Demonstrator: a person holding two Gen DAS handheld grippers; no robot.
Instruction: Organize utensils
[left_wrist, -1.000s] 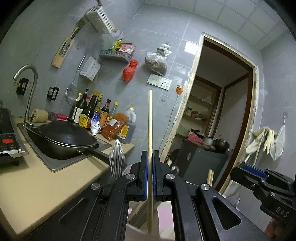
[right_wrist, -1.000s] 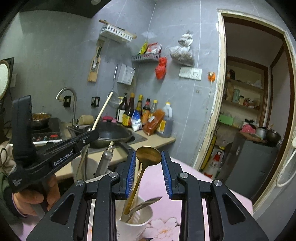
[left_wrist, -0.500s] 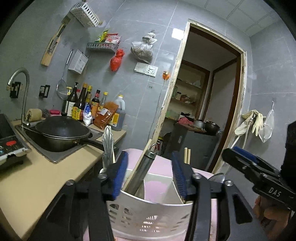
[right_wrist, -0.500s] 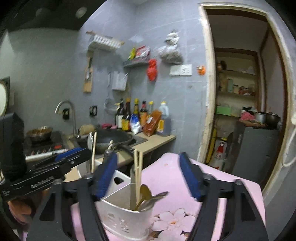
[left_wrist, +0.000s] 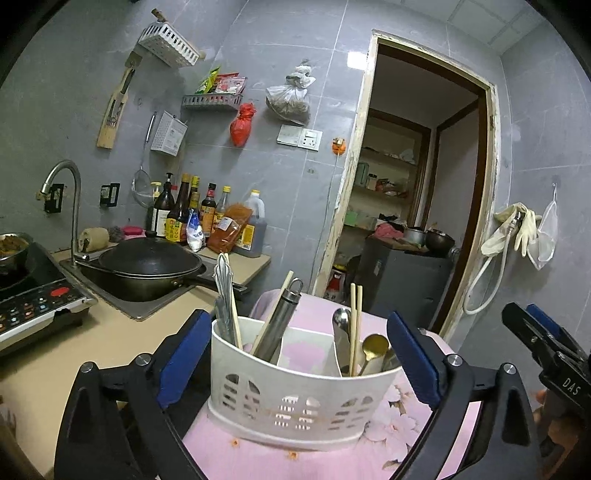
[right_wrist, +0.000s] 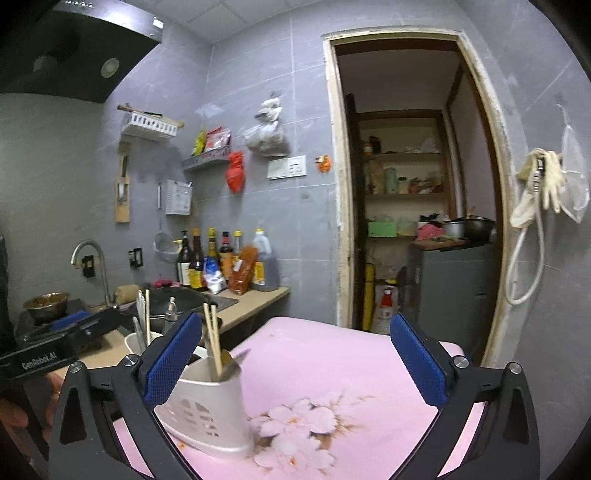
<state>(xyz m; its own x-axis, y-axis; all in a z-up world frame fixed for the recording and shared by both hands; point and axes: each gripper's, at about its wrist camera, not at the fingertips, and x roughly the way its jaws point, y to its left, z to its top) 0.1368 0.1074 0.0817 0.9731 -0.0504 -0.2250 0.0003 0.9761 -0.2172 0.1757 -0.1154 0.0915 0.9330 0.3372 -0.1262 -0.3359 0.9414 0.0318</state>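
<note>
A white slotted utensil caddy (left_wrist: 295, 402) stands on a pink flowered tablecloth (left_wrist: 258, 458). Its left slot holds silver handles (left_wrist: 224, 284), a chopstick and a steel cylinder (left_wrist: 280, 325). Its right slot holds a pair of chopsticks (left_wrist: 355, 325), a silver spoon and a gold spoon (left_wrist: 375, 345). My left gripper (left_wrist: 298, 332) faces the caddy with jaws opening wide, pads clear of it, holding nothing. My right gripper (right_wrist: 295, 325) is also opening and empty over the cloth, with the caddy (right_wrist: 207, 410) by its left finger. Each gripper shows at the edge of the other's view.
A beige counter (left_wrist: 55, 369) on the left carries an induction cooker (left_wrist: 33, 306), a black wok (left_wrist: 147, 266) in the sink, a tap and several sauce bottles (left_wrist: 207, 218). A doorway (right_wrist: 413, 206) opens behind the table. A hose and gloves (right_wrist: 535, 192) hang on the right wall.
The left gripper was shut on a chopstick and has opened; the chopstick now stands in the caddy. The right gripper let go of the gold spoon, opened wide, and both drew back.
</note>
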